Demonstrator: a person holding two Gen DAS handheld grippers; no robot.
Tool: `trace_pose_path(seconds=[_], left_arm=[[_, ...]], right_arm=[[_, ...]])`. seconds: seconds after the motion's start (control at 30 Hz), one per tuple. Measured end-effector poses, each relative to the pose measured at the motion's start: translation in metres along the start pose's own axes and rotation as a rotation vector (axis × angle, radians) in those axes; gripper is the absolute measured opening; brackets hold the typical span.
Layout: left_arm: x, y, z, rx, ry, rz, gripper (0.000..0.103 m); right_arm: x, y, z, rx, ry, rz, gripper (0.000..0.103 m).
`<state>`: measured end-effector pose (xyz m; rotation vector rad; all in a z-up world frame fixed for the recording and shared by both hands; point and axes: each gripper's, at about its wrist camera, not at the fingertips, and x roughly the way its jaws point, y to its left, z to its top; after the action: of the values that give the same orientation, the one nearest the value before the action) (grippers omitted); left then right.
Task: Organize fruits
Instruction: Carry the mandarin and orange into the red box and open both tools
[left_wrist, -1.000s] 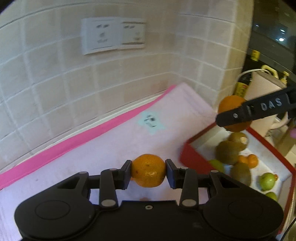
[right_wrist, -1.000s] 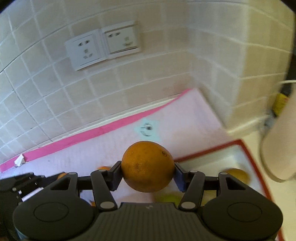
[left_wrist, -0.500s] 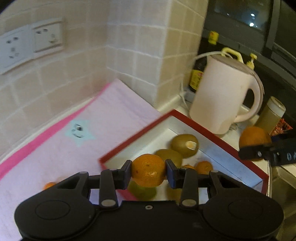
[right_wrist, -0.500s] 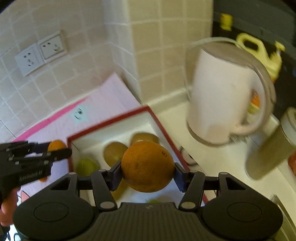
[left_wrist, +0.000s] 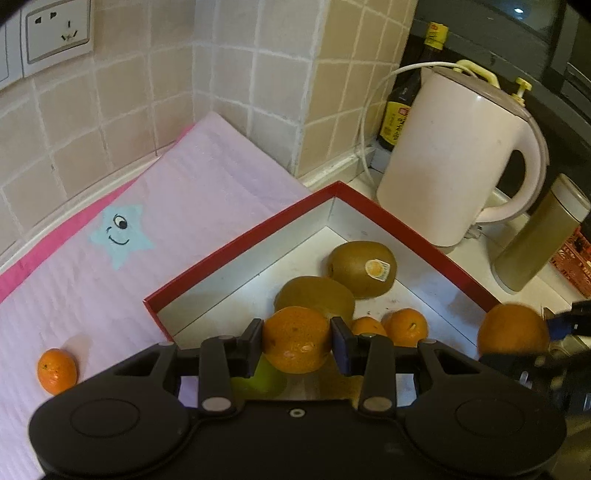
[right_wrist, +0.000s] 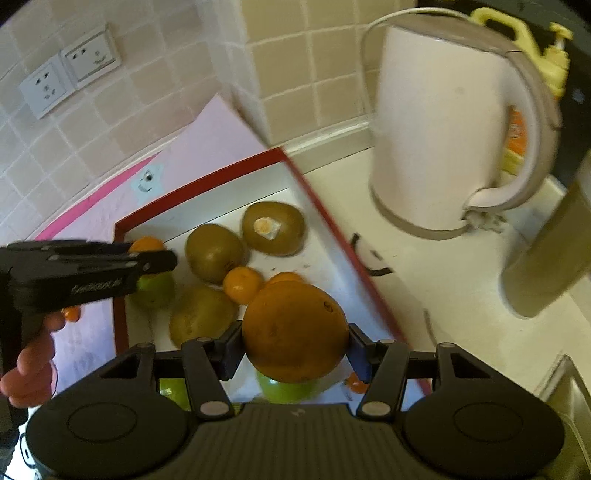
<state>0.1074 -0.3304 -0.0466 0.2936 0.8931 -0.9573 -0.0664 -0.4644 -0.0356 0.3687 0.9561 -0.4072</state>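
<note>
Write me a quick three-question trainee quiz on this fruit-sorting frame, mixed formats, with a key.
1. True or false: the left gripper holds a kiwi.
2. What does the right gripper hold? A) green apple B) large orange C) kettle
3. Fill in: the kiwi with the sticker lies in the red-rimmed ____.

Key:
1. False; it grips a mandarin.
2. B
3. box

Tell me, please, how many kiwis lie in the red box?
3 kiwis show. The stickered kiwi lies nearest the box's far corner, the second kiwi just left of it, the third kiwi nearer, by the right gripper. The grippers may hide others in the red box.
</note>
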Motion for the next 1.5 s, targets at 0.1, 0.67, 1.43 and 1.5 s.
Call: trace_pose_path(seconds=[0.1, 0.67, 1.43, 1.5], left_arm=[[0.005, 0.001, 0.002, 0.003, 0.014, 0.042, 0.046], [0.027, 0.015, 0.01, -0.084, 0.06, 0.065, 0.047], [0.044, 0.037, 0.022, -0.125, 0.09, 0.06, 0.063], [0.041, 0.038, 0.021, -0.116, 0.091, 0.038, 0.07]], right_arm=[[0.01, 0.011, 0.0, -0.026, 0.013, 0.027, 0.059], [0.04, 0.018, 0.002, -0.089, 0.048, 0.044, 0.06], [0.044, 0.019, 0.001, -0.148, 0.087, 0.032, 0.065], [0.032, 0.022, 0.005, -0.161, 0.053, 0.021, 0.073]])
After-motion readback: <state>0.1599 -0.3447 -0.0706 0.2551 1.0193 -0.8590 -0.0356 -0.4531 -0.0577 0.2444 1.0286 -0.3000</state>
